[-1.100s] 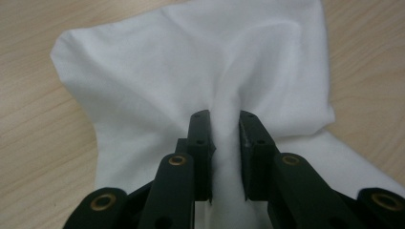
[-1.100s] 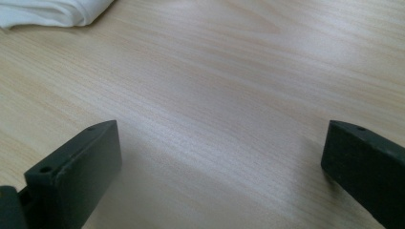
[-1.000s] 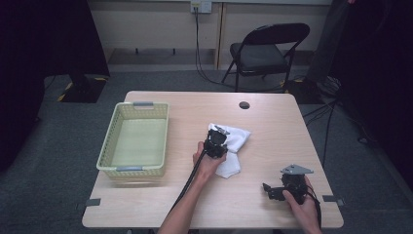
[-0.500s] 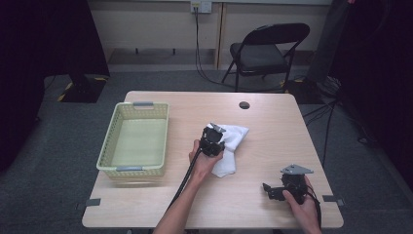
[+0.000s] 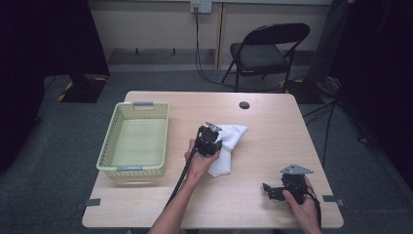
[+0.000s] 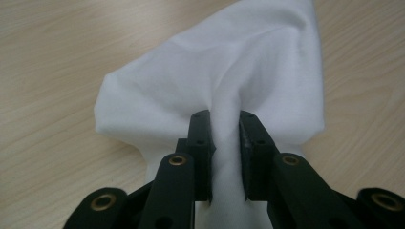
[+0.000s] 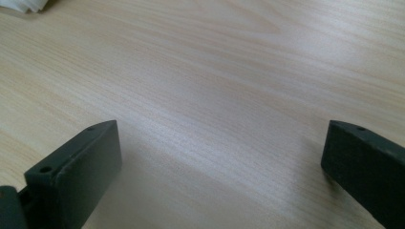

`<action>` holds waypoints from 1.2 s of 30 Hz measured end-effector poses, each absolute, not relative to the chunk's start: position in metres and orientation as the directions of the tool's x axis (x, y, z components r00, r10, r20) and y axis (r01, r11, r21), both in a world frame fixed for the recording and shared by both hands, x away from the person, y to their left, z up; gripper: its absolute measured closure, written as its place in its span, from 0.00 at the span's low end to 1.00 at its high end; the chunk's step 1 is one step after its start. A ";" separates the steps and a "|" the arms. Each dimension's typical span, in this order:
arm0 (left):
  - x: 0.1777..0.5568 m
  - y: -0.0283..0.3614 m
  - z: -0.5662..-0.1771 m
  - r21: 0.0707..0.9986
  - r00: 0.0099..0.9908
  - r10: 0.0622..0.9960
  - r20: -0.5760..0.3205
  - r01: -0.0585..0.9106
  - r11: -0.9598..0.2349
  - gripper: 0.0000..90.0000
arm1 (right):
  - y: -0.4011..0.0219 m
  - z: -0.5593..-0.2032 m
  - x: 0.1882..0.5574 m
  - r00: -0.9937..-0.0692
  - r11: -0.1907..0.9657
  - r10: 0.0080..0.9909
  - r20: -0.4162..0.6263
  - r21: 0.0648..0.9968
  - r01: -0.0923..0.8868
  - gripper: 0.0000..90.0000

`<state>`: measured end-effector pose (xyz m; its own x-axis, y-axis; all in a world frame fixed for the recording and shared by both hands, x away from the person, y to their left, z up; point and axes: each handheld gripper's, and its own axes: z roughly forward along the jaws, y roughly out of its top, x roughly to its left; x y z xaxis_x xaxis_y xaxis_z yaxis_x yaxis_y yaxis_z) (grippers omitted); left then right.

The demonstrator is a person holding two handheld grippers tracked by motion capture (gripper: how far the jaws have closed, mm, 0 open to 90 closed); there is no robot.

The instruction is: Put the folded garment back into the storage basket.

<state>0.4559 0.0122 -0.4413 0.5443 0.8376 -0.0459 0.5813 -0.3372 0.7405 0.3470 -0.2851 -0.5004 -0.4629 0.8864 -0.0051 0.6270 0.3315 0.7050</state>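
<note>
**Cloth at mid-table, basket to its left**

On the table (image 5: 160, 209), the cloth (image 5: 229, 146) lies near the middle. The basket (image 5: 119, 168) stands on the table's left part, apart from the cloth. The left gripper (image 5: 210, 139) sits at the cloth's left edge, between basket and cloth. The right gripper (image 5: 272, 191) lies near the front right corner, well apart from the cloth. A round hole (image 5: 244, 105) sits near the back edge, behind the cloth. A chair (image 5: 265, 48) stands behind the table.
</note>
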 end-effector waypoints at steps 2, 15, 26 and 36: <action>0.455 0.014 -0.440 0.741 0.544 0.838 -0.052 0.584 -0.333 0.86 | -0.285 -0.500 0.347 -0.463 0.331 0.886 -0.005 0.705 0.627 0.00; 0.450 0.023 -0.432 0.758 0.554 0.831 -0.046 0.562 -0.332 0.86 | -0.285 -0.500 0.347 -0.464 0.332 0.886 -0.006 0.705 0.626 0.00; 0.447 0.035 -0.423 0.770 0.548 0.835 -0.052 0.554 -0.316 0.86 | -0.285 -0.500 0.347 -0.465 0.333 0.885 -0.006 0.705 0.626 0.00; 0.446 0.040 -0.416 0.775 0.546 0.837 -0.047 0.548 -0.314 0.86 | -0.285 -0.500 0.347 -0.465 0.333 0.885 -0.006 0.705 0.626 0.00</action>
<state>0.4455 0.0404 -0.4158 0.5457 0.8367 -0.0468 0.5479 -0.3140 0.7754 0.3472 -0.2852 -0.5004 -0.4649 0.8853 -0.0060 0.6256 0.3333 0.7054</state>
